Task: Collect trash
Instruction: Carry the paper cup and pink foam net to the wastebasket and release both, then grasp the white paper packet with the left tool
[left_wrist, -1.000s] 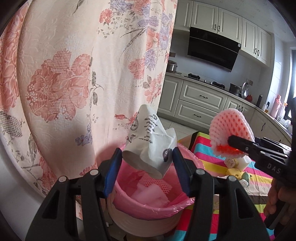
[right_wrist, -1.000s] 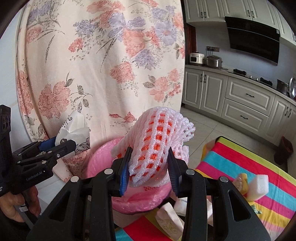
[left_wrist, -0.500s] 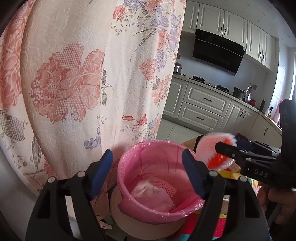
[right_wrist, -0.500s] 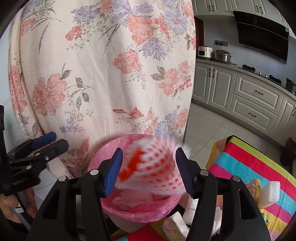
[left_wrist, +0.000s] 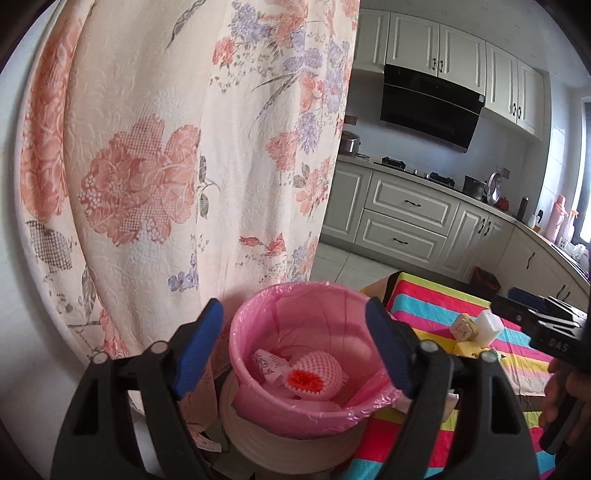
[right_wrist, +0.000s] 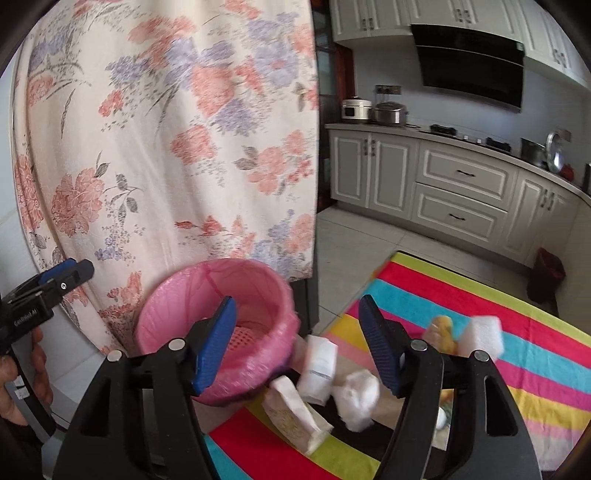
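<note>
A bin with a pink liner (left_wrist: 288, 325) (right_wrist: 173, 295) stands at the table's edge beside a flowered curtain. Inside lie a white-and-orange foam fruit net (left_wrist: 314, 374) and a crumpled printed wrapper (left_wrist: 267, 363). My left gripper (left_wrist: 295, 350) hangs over the bin, its jaws opening with nothing between them. My right gripper (right_wrist: 297, 341) is right of the bin above the striped cloth, jaws also opening and empty. Beyond its fingers lie a white packet (right_wrist: 319, 363), a paper bag (right_wrist: 295, 417) and a crumpled tissue (right_wrist: 356, 391).
The flowered curtain (left_wrist: 166, 147) hangs close behind the bin. A striped tablecloth (right_wrist: 498, 325) carries a white foam block (right_wrist: 484, 332) and a yellowish scrap (right_wrist: 441, 330). Kitchen cabinets (right_wrist: 443, 188) and a tiled floor lie beyond. A hand holds the other gripper's handle (left_wrist: 561, 391).
Both grippers opened. The wrapper left my left gripper and the foam net left my right gripper; both now lie in the bin. The right gripper then moved right, over the cloth.
</note>
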